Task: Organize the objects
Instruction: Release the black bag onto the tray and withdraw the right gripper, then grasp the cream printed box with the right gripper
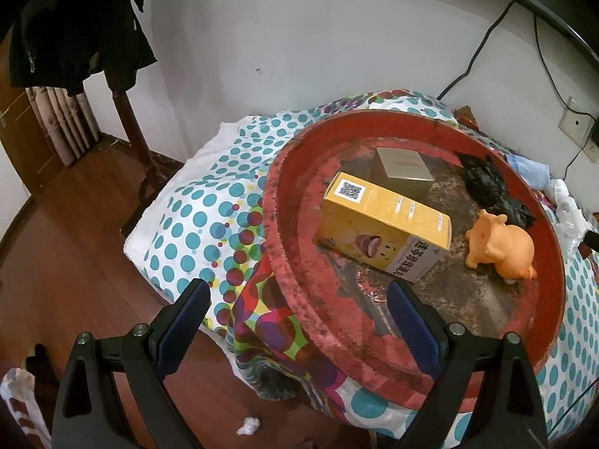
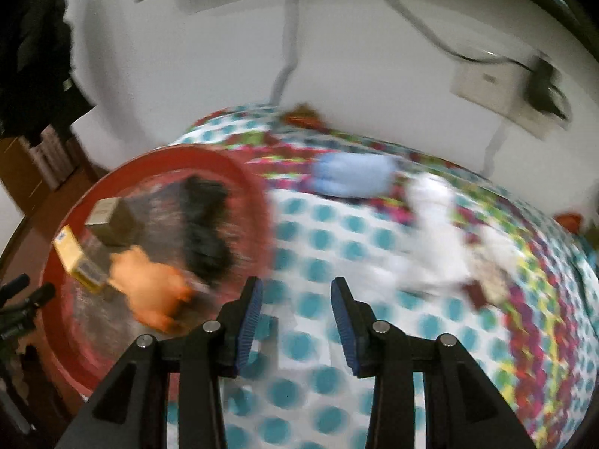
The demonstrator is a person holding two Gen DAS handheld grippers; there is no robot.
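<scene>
Left gripper (image 1: pixel 299 301) spread wide, nothing between the pads, straddling the near rim of the red tray (image 1: pixel 288 262) on the dotted bedspread (image 1: pixel 194 224). Just ahead in the tray: yellow box (image 1: pixel 382 224), gold box (image 1: pixel 402 176) behind it, orange toy animal (image 1: pixel 501 249) and black bag (image 1: pixel 490 187) off to the right. Right gripper (image 2: pixel 295 292) partly apart, empty, over bare bedspread; tray to its left, blue cloth (image 2: pixel 352 179) and white crumpled item (image 2: pixel 434 232) ahead, blurred.

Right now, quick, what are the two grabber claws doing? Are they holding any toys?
Left gripper: open wide, holding nothing, straddling the red tray's rim.
Right gripper: open a little, holding nothing, over the dotted bedspread.
</scene>
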